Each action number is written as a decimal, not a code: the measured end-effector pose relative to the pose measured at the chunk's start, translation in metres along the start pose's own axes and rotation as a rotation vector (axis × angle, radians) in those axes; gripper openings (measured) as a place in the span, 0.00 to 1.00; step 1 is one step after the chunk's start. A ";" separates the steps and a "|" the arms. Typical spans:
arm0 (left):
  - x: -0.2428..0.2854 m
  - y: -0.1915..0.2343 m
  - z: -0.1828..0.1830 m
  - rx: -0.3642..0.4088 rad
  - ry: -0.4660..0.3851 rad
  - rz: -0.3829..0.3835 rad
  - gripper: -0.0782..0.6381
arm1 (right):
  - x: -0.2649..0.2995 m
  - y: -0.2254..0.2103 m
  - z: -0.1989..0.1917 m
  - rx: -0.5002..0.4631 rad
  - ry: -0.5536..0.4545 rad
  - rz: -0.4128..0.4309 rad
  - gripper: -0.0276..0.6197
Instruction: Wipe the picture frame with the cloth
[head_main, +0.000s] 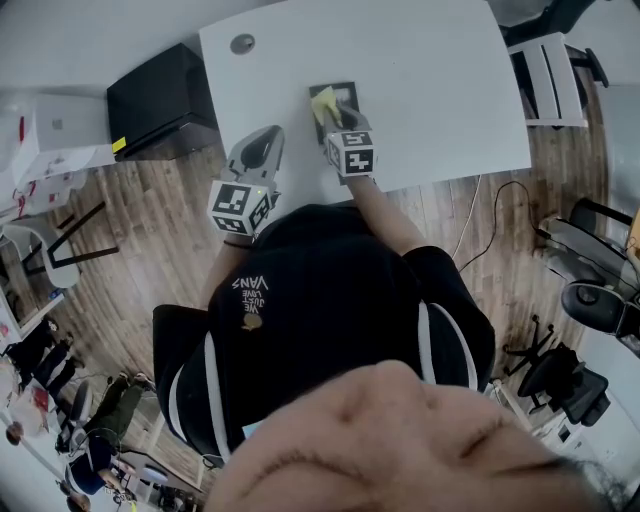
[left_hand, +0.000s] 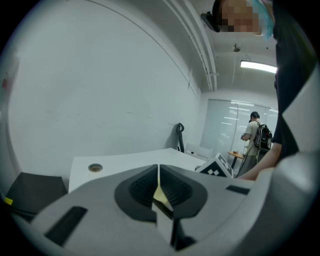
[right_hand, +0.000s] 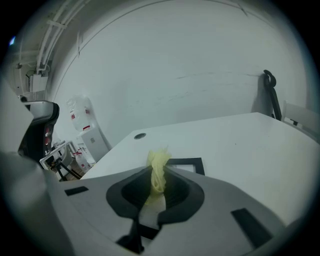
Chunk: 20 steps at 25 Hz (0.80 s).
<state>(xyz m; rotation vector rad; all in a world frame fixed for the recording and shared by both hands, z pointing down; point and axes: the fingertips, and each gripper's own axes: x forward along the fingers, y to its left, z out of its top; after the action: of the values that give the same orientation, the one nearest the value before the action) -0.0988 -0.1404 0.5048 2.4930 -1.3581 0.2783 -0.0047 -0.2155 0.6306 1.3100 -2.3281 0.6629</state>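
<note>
Closest to the lens, the person's dark top (head_main: 320, 320) fills the lower half of the head view, above a wooden floor (head_main: 130, 230). Beyond it stands the white table (head_main: 430, 80), with a black box (head_main: 160, 100) just beside its left edge. Both grippers reach over the table's near edge. The left gripper (head_main: 264, 148) is held to the left of the frame and apart from it; its own view shows its jaws pressed together with no object between them. The right gripper (head_main: 338, 120) points at the black picture frame (head_main: 347, 92), which lies flat on the table near that edge, about midway along it. This gripper's jaws pinch a bunched yellow cloth (head_main: 324, 103), which sits over the frame's left side; contact between the two cannot be judged. A small round grommet (head_main: 242, 43) is set in the tabletop, well apart from the frame.
</note>
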 end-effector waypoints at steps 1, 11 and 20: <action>0.001 0.000 0.000 0.000 0.000 -0.003 0.14 | -0.001 -0.003 0.000 0.002 0.000 -0.008 0.12; 0.010 -0.009 0.001 -0.015 -0.004 -0.036 0.14 | -0.018 -0.044 -0.006 0.024 -0.003 -0.103 0.12; 0.016 -0.012 0.002 -0.018 -0.005 -0.053 0.14 | -0.035 -0.078 -0.006 0.051 -0.011 -0.177 0.12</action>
<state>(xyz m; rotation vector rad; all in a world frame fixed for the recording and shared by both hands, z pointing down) -0.0800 -0.1480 0.5055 2.5128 -1.2881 0.2475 0.0800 -0.2234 0.6333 1.5248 -2.1838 0.6629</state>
